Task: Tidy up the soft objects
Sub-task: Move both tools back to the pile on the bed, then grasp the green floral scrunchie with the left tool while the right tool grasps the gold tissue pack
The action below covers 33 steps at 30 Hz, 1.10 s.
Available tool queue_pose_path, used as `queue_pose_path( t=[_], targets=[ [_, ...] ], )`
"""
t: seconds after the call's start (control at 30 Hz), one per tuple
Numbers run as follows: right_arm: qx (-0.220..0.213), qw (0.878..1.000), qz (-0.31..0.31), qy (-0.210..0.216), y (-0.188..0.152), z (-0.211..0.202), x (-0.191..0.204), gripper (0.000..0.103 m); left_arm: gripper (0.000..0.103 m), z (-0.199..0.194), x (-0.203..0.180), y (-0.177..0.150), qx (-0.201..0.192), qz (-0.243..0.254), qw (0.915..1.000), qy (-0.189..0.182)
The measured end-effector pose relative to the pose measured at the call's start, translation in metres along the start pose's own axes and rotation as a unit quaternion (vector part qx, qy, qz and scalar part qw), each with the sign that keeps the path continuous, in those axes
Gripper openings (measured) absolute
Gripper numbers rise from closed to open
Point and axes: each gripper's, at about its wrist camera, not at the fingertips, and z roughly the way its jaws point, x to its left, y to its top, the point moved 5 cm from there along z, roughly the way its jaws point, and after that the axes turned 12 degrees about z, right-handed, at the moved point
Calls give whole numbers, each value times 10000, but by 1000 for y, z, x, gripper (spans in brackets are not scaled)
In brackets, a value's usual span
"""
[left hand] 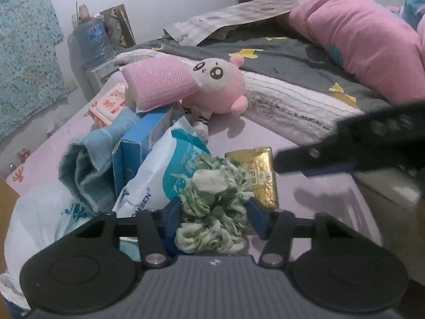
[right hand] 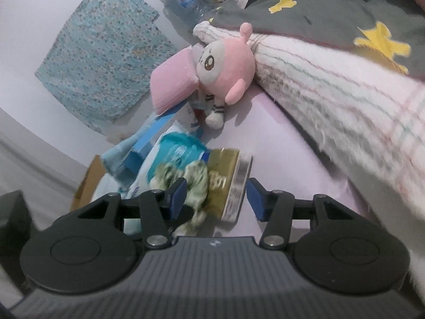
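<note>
Left gripper (left hand: 215, 219) pinching green-white scrunchie (left hand: 212, 204) at lower centre, right gripper (right hand: 215, 199) sitting narrow around gold packet (right hand: 229, 183), not visibly pressing, only left view showing orange-print pack (left hand: 107, 106) upper left.

Beside the pink-and-grey plush doll (left hand: 217, 85) lies a pink mesh sponge (left hand: 156, 85). Below the plush doll sit a green-and-white scrunchie (left hand: 215, 202), a gold packet (left hand: 261, 175) and a light-blue towel (left hand: 87, 164). Behind the plush doll spreads a grey blanket with yellow stars (left hand: 279, 53).
</note>
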Motion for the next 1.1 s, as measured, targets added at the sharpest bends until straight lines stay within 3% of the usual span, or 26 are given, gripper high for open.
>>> queue_pose_path(
  t=[0.2,0.27,0.43,0.7,1.1],
  targets=[
    [-242,9961,-755,-397,22,25,22,50,22,2,13,-8,122,-458,9986,-215],
    [-378,9920,-1090,-514,27,34,28,43,17,1,18,-10,144,-619,9977,-249],
    [-150,9835,-1563,-904,28,66,28,26,14,-2,22,-17,153,-871,9953,-382],
    [99,9815,-1613,-1027,0,47,23,26,14,-10,16,-27,194,-974,9935,-563],
    [109,9916,-934,-888,-42,-13,-5,28,14,-30,-9,-45,241,-878,9926,-808]
  ],
)
